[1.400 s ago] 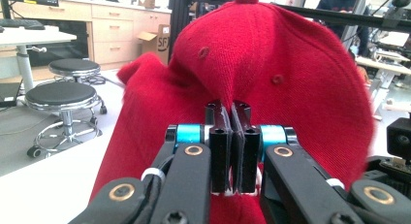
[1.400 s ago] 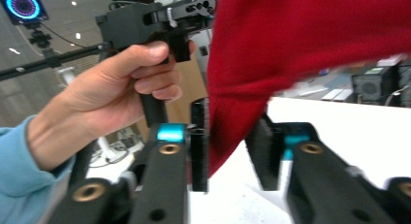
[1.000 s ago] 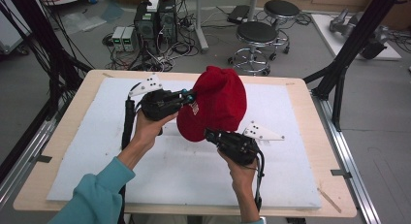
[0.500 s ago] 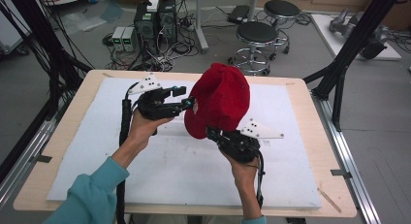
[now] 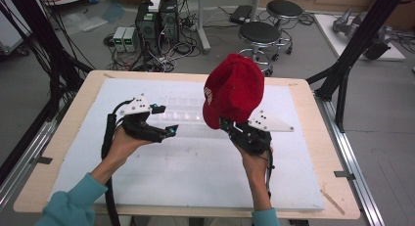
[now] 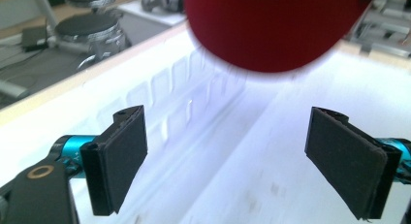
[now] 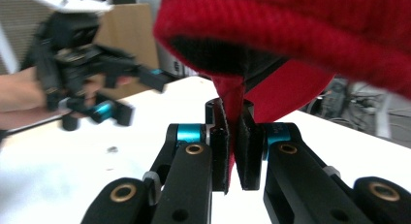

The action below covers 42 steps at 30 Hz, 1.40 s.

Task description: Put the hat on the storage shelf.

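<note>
A red knitted cap (image 5: 234,91) hangs in the air over the white mat (image 5: 195,172), right of centre. My right gripper (image 5: 227,124) is shut on its lower edge from below; in the right gripper view the pads (image 7: 234,132) pinch a fold of the cap's rim (image 7: 300,35). My left gripper (image 5: 165,120) sits lower and to the left, apart from the cap. Its jaws have just been opening and now stand wide with nothing between them (image 6: 230,136). The cap's crown (image 6: 271,30) shows blurred ahead of them.
A faint ribbed clear strip (image 5: 181,106) lies on the mat between the grippers. The wooden table rim (image 5: 318,138) frames the mat. Black frame posts (image 5: 352,50) stand at both sides. Stools (image 5: 261,33) and computer boxes (image 5: 156,20) are on the floor beyond.
My left gripper let go of the cap, opened, and moved left and down toward the mat. The right gripper lifted the cap slightly and holds it alone.
</note>
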{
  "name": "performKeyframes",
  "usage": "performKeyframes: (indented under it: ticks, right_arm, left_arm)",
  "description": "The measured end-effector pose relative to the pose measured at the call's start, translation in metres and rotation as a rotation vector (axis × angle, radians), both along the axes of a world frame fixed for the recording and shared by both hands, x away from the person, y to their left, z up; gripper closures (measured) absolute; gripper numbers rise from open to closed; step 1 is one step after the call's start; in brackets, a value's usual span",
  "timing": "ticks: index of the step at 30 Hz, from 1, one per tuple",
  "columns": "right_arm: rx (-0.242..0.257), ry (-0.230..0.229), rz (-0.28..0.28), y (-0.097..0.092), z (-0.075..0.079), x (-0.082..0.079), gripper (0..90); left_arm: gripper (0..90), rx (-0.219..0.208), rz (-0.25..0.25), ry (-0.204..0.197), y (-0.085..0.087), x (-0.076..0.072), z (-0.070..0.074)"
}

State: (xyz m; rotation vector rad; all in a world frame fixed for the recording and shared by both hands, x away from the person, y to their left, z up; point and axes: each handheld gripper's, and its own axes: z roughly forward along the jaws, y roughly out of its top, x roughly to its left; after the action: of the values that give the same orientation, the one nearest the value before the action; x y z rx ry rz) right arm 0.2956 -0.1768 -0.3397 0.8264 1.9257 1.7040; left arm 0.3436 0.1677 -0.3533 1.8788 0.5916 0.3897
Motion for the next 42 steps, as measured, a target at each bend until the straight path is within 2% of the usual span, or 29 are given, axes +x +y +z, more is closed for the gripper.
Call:
performKeyframes:
  ticks: [4, 7, 12, 16, 19, 20, 22, 29, 31, 33, 42]
  right_arm:
    - [-0.037, -0.005, -0.033, -0.002, 0.000, 0.007, 86.0]
    - [-0.075, -0.008, -0.052, 0.000, 0.000, 0.013, 85.9]
    - [-0.091, -0.005, -0.061, 0.002, -0.004, 0.024, 86.0]
    - [-0.107, 0.003, -0.071, 0.005, -0.007, 0.033, 85.9]
    - [-0.122, 0.003, -0.087, 0.007, -0.007, 0.039, 85.9]
    - [-0.125, 0.006, -0.090, 0.008, -0.008, 0.041, 85.9]
    - [-0.131, 0.010, -0.098, 0.010, -0.010, 0.046, 85.9]
    - [-0.131, 0.039, -0.116, 0.014, -0.015, 0.055, 85.9]
    - [-0.134, 0.043, -0.117, 0.016, -0.017, 0.057, 85.9]
    - [-0.141, 0.049, -0.117, 0.018, -0.019, 0.060, 85.9]
    - [-0.150, 0.053, -0.118, 0.022, -0.023, 0.065, 85.8]
  left_arm:
    - [15.7, 0.003, 0.047, 0.001, 0.025, -0.008, -0.015]
    - [15.7, -0.012, 0.086, -0.008, 0.043, -0.015, -0.026]
    - [15.7, -0.023, 0.147, -0.023, 0.076, -0.027, -0.047]
    - [15.7, -0.018, 0.174, -0.022, 0.094, -0.034, -0.060]
    - [15.7, -0.032, 0.197, -0.030, 0.104, -0.040, -0.069]
    - [15.7, -0.037, 0.195, -0.021, 0.108, -0.042, -0.071]
    - [15.7, -0.047, 0.210, -0.047, 0.113, -0.047, -0.076]
    - [15.7, -0.073, 0.245, -0.056, 0.125, -0.058, -0.094]
    - [15.7, -0.078, 0.249, -0.087, 0.126, -0.061, -0.093]
    - [15.7, -0.081, 0.251, -0.095, 0.126, -0.062, -0.094]
    - [15.7, -0.065, 0.262, -0.099, 0.125, -0.062, -0.094]
